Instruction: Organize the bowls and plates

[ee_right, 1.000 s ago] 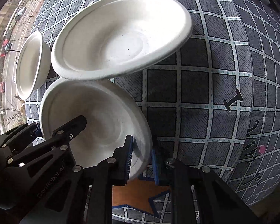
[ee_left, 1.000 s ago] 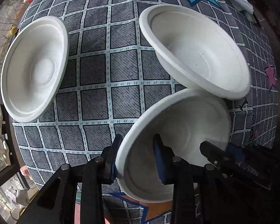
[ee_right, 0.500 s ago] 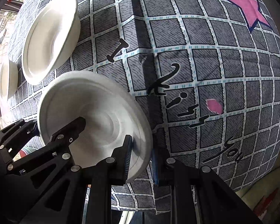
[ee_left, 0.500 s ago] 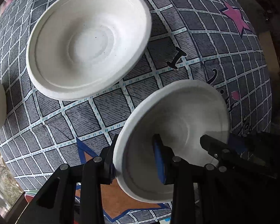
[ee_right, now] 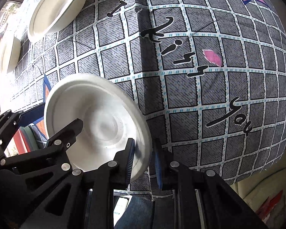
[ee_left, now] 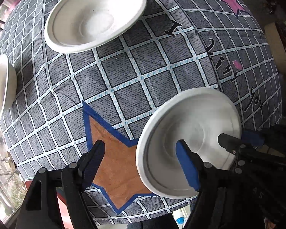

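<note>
A white paper bowl [ee_left: 190, 133] hangs above the near edge of the checked tablecloth [ee_left: 124, 80]; it also shows in the right wrist view [ee_right: 97, 122]. My right gripper [ee_right: 143, 164] is shut on its rim. My left gripper [ee_left: 139, 164] is open, its right finger inside the bowl and its left finger well clear of the rim. A second white bowl [ee_left: 95, 15] rests on the cloth further back, seen too in the right wrist view [ee_right: 53, 9]. A third white bowl [ee_left: 0, 87] sits at the far left edge [ee_right: 9, 53].
The cloth carries an orange star with a blue border [ee_left: 112, 158], a pink star [ee_left: 228, 0] and black lettering [ee_right: 181, 53]. The table edge drops away on the near and right sides. A person's legs [ee_right: 139, 210] are below it.
My left gripper has opened and let go of the bowl's rim. The held bowl has swung right, away from the other two bowls, toward the table's near corner.
</note>
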A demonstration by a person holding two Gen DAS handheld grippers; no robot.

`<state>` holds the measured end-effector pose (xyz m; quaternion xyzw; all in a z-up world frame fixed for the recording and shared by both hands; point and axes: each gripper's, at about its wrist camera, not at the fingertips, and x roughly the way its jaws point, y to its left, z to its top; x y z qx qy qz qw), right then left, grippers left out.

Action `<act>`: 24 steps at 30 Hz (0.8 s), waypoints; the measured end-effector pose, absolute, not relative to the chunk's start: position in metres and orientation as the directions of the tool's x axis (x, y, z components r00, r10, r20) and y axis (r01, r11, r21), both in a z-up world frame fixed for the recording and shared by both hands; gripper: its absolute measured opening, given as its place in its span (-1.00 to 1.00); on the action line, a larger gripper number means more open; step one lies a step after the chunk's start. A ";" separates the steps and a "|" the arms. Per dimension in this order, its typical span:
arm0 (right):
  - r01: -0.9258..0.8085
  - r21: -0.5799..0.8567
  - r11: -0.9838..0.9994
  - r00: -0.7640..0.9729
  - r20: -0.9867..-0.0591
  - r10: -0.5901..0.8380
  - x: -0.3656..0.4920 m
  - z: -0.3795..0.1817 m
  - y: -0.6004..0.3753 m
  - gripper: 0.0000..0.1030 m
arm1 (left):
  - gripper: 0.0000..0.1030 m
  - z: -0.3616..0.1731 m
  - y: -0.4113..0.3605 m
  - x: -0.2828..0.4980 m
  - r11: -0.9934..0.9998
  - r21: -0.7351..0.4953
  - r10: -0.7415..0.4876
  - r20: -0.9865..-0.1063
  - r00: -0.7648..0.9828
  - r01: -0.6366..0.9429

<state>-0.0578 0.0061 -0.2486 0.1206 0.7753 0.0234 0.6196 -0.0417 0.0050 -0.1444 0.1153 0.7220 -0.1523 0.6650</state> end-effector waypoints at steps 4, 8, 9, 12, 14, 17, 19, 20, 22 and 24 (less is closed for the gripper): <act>0.163 0.154 0.975 -0.139 -0.974 0.177 -0.038 -0.227 -0.028 0.54 | 0.60 -0.121 0.040 -0.027 0.944 -0.084 -0.071 -0.996 -0.051 0.320; 0.200 0.162 0.966 -0.103 -0.977 0.185 -0.033 -0.215 -0.041 0.54 | 0.61 -0.108 0.075 -0.020 0.957 -0.103 -0.096 -0.995 -0.038 0.271; 0.214 0.160 0.964 -0.097 -0.978 0.184 -0.031 -0.214 -0.045 0.54 | 0.61 -0.106 0.082 -0.013 0.959 -0.103 -0.096 -0.995 -0.037 0.264; 0.259 0.159 0.953 -0.088 -0.978 0.187 -0.030 -0.210 -0.053 0.54 | 0.61 -0.095 0.096 0.005 0.963 -0.099 -0.095 -0.995 -0.029 0.251; 0.282 0.160 0.946 -0.086 -0.978 0.191 -0.034 -0.210 -0.043 0.54 | 0.61 -0.091 0.099 0.022 0.965 -0.100 -0.096 -0.995 -0.028 0.243; 0.294 0.156 0.943 -0.086 -0.978 0.188 -0.036 -0.206 -0.035 0.54 | 0.61 -0.085 0.111 0.023 0.967 -0.105 -0.103 -0.994 -0.022 0.232; 0.293 0.153 0.944 -0.084 -0.979 0.185 -0.039 -0.205 -0.039 0.54 | 0.61 -0.077 0.117 0.032 0.967 -0.107 -0.105 -0.994 -0.020 0.230; 0.292 0.152 0.944 -0.084 -0.979 0.184 -0.035 -0.204 -0.054 0.54 | 0.61 -0.073 0.119 0.030 0.968 -0.107 -0.105 -0.994 -0.019 0.229; 0.293 0.152 0.944 -0.086 -0.979 0.185 -0.029 -0.204 -0.058 0.54 | 0.61 -0.078 0.112 0.033 0.968 -0.105 -0.103 -0.994 -0.019 0.227; 0.292 0.151 0.944 -0.090 -0.979 0.185 -0.031 -0.202 -0.067 0.54 | 0.61 -0.078 0.117 0.033 0.970 -0.104 -0.102 -0.995 -0.017 0.220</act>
